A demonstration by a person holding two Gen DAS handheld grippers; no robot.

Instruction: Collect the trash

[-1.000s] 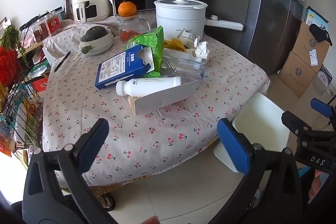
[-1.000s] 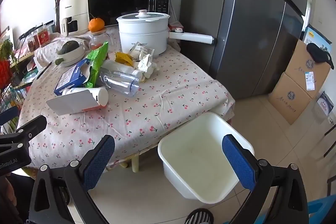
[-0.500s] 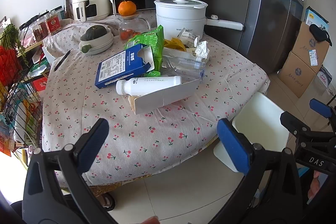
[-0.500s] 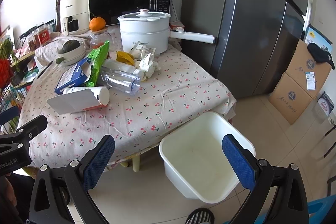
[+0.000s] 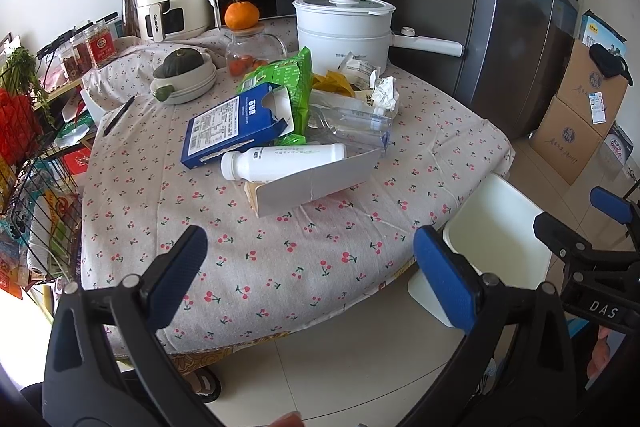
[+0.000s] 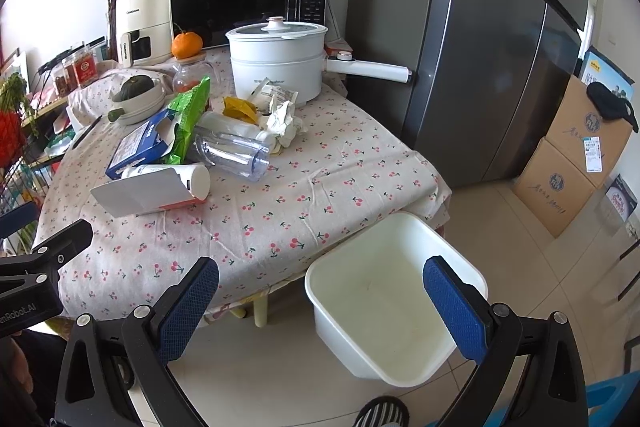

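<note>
Right, both tools hover short of the table with nothing taken yet, and the danger sits in that heap of trash. The white plastic bottle [image 5: 280, 163] lies on its side, resting on a folded white carton [image 5: 316, 183], so a clumsy nudge could send it rolling across the cherry-print tablecloth [image 5: 280, 259] and over the edge. The clear plastic cup [image 6: 234, 153] also lies on its side, tucked against the green snack bag [image 5: 294, 83] and the blue box [image 5: 236, 127]; pulling one piece may drag its neighbours. The crumpled tissue [image 6: 284, 121] lies just beside the white electric pot [image 6: 280, 63], which is no trash, so a reach there risks bumping it. The white bin [image 6: 394, 307] waits on the floor below the table corner, looking empty. The left gripper [image 5: 308, 261] is spread wide, holding nothing and touching nothing; the right gripper [image 6: 320, 301] is equally wide and empty, poised over the bin's near rim.
</note>
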